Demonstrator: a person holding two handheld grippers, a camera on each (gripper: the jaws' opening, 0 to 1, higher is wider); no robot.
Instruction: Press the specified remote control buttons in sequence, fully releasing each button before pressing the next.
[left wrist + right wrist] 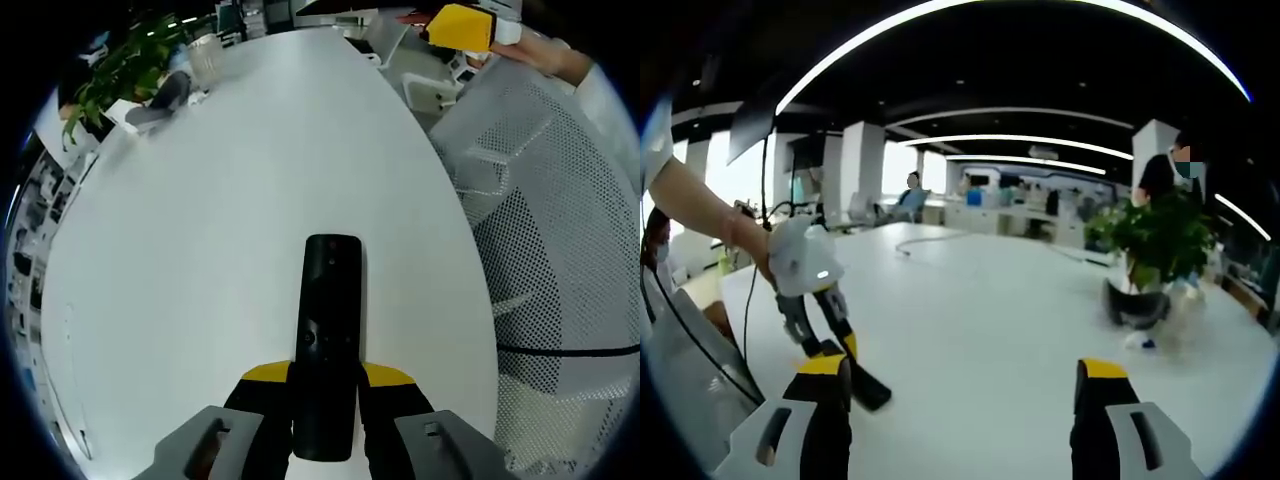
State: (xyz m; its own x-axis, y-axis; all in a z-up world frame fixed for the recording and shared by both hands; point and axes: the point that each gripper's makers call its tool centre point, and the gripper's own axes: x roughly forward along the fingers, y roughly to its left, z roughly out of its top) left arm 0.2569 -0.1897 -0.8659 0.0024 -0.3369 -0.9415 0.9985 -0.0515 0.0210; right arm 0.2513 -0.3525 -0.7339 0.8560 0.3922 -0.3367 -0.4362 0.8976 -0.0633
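The left gripper (pixel 325 400) is clamped around the lower end of the black remote (pixel 328 330), which lies flat on the white table (pixel 200 250) pointing away. The right gripper (pixel 965 385) hangs above the table with its jaws wide apart and nothing in them. The remote looks light, stiff and a bit slick, so pinning its narrow sides near the bottom seems smart; that leaves the buttons free to poke.
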